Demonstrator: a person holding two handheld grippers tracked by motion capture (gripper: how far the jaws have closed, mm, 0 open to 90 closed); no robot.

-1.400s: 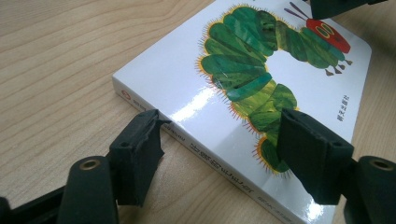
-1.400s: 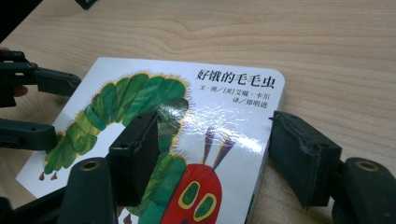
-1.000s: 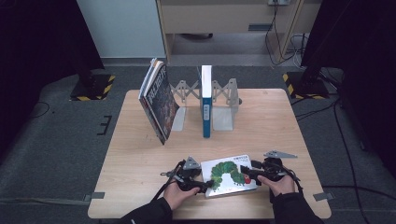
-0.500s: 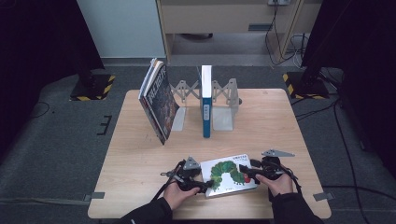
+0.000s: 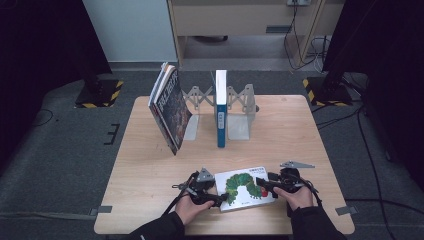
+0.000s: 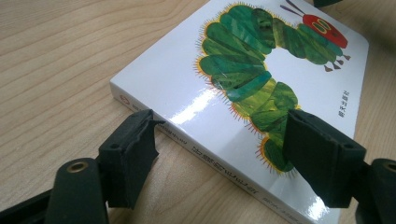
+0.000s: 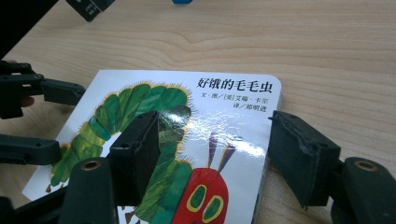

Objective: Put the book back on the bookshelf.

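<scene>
1. We take this for a lab or test room set up for recording, not a home: a single plain wooden table (image 5: pixel 150 165) stands alone on grey carpet (image 5: pixel 60 165).
2. We see yellow-and-black hazard-striped bases (image 5: pixel 100 95) of stands on the floor at both far corners of the table, with dark stands rising from them.
3. We see loose cables (image 5: pixel 305 40) trailing across the floor behind the table, and strips of tape (image 5: pixel 102 210) marking the floor at the table's near corners.
4. We note a bare wooden cabinet (image 5: pixel 240 20) and a pale panel (image 5: pixel 130 30) at the back, with no decoration.
</scene>
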